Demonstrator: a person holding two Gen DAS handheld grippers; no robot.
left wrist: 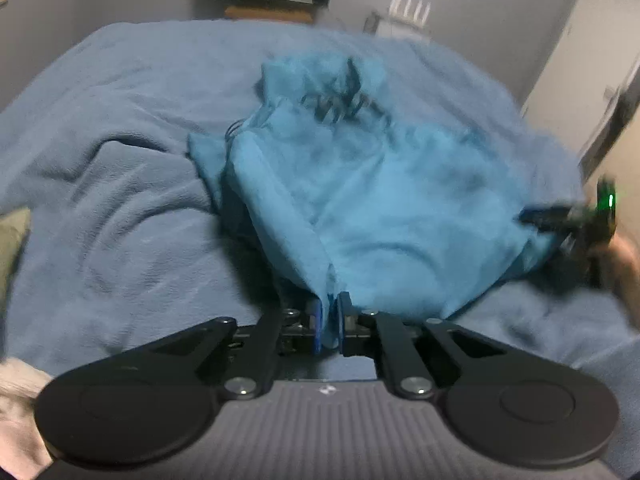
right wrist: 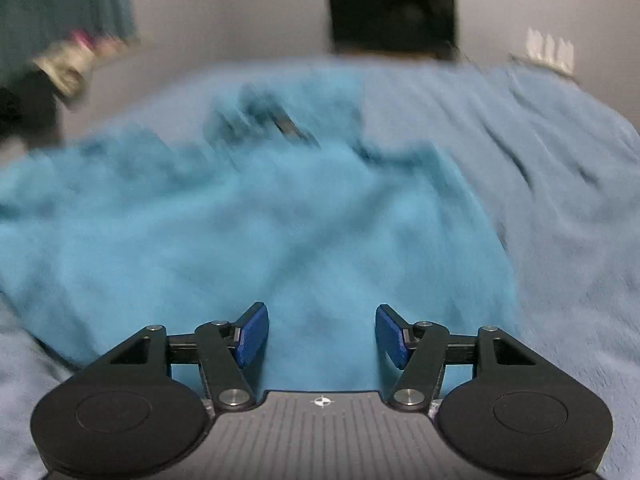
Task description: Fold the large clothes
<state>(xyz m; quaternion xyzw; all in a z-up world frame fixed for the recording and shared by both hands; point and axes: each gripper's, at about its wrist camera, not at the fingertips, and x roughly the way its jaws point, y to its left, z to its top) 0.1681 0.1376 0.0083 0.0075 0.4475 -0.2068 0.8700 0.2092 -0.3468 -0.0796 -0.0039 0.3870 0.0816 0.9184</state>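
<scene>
A large bright blue garment [left wrist: 380, 200] with a dark print lies rumpled on a bed covered by a grey-blue blanket [left wrist: 112, 208]. My left gripper [left wrist: 330, 320] is shut on a near edge of the garment, and the cloth rises from its blue pads. My right gripper [right wrist: 321, 334] is open, its blue pads apart over the garment [right wrist: 248, 240], holding nothing. The right gripper also shows at the right edge of the left wrist view [left wrist: 576, 224], at the garment's right side. Both views are blurred by motion.
A dark screen [right wrist: 392, 16] hangs on the grey wall beyond the bed. A white device with antennas [left wrist: 408, 20] stands at the back right. The blanket [right wrist: 560, 184] lies bare to the right. A pale cloth [left wrist: 16, 408] lies at the lower left.
</scene>
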